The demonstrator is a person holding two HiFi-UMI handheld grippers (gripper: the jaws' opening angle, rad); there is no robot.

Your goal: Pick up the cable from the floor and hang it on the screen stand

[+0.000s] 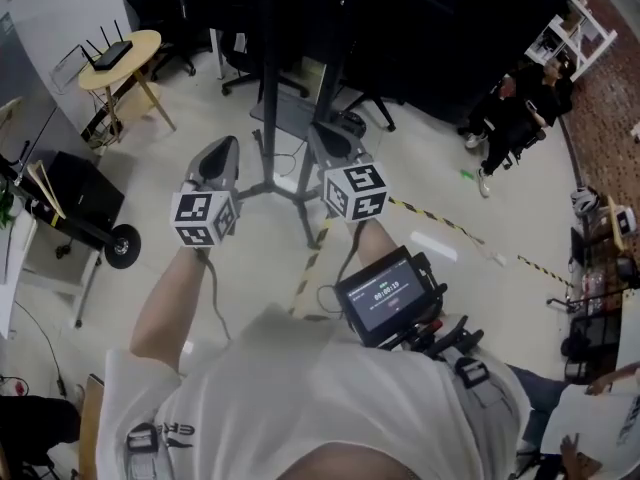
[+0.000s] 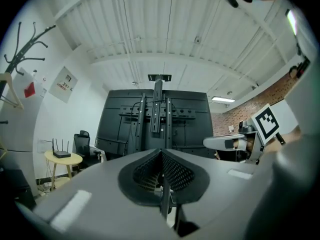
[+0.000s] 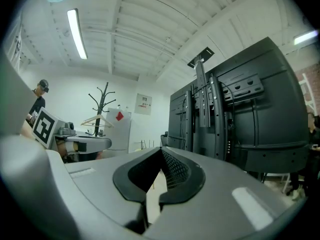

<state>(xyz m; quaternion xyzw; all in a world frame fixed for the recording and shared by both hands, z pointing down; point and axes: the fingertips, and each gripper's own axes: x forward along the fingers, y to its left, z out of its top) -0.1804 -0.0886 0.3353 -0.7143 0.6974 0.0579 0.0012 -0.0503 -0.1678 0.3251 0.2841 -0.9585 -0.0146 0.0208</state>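
1. The left hand-held gripper (image 1: pixel 224 146) is raised in front of the person, and its tip points toward the screen stand (image 1: pixel 268 78). In the left gripper view its jaws meet at the tips, and this hand-held gripper (image 2: pixel 161 153) has nothing between them.
2. The right hand-held gripper (image 1: pixel 330 140) is held just beside the left one at about the same height. In the right gripper view its jaws are together at the tips, and this hand-held gripper (image 3: pixel 161 151) is also empty.
3. A thin dark cable (image 1: pixel 284 156) lies on the floor (image 1: pixel 200 288) at the foot of the stand, close to its spread legs. Neither hand-held gripper touches it, and its ends are too fine to follow.
4. The stand rises right ahead of both hand-held grippers and carries a big black screen (image 2: pixel 192 129), seen from the back. Some wires run across the mounting rails there.
5. Yellow-and-black tape (image 1: pixel 440 223) crosses the floor to the right of the stand's base.
6. A small round surface (image 1: pixel 122 60) with a router on it stands well to the left.
7. A small monitor (image 1: pixel 385 294) sits at the person's chest, below the right hand-held gripper.
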